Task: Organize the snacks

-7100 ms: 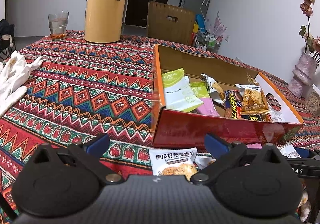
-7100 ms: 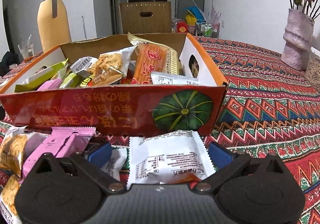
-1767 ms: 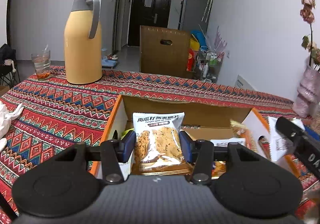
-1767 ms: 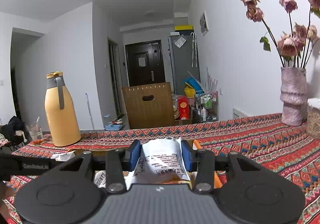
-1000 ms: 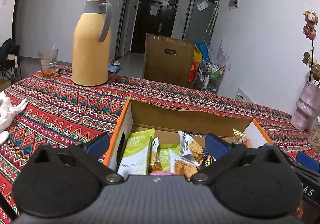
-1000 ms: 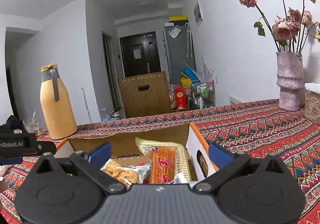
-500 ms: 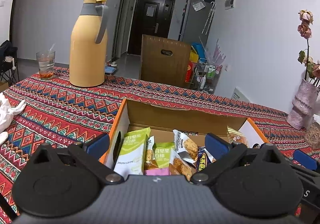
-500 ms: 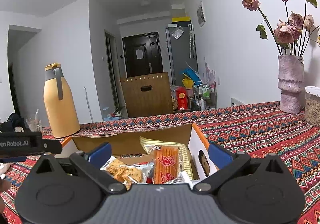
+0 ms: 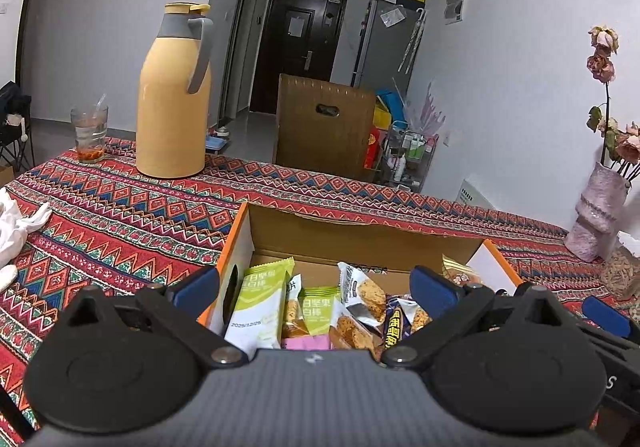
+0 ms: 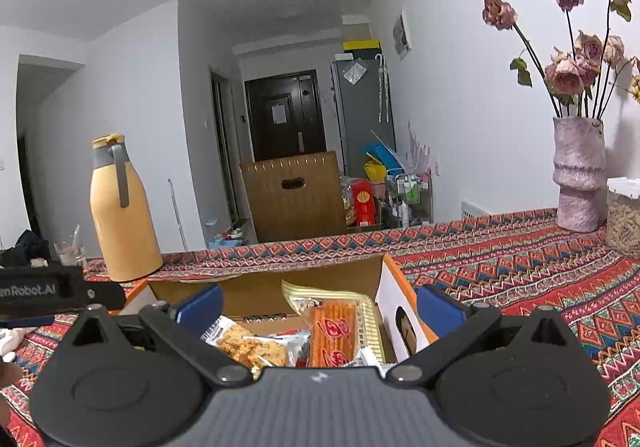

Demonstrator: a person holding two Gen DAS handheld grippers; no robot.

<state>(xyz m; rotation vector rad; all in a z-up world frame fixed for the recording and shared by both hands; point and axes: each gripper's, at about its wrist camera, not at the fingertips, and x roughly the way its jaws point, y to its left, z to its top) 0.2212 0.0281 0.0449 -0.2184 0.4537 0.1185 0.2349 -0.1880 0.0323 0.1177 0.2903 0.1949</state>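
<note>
Left gripper [image 9: 315, 289] and right gripper [image 10: 318, 307], both spread wide and empty, above the open orange-rimmed cardboard box [image 9: 362, 233] of wrapped snack packets [image 9: 260, 301]; descending carelessly may crush packets, though depth is unclear.

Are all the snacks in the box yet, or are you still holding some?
Many snack packets already lie in the cardboard box, like the green bar packet and the orange stick packet. Nothing is in hand: the left gripper and right gripper are both open and empty above it. Whether any snacks are left outside the box cannot be seen.

Tablecloth [image 9: 120, 215] red zigzag; flask [image 9: 172, 99] yellow; vase [image 10: 578, 175] pinkish, perhaps mottled.
</note>
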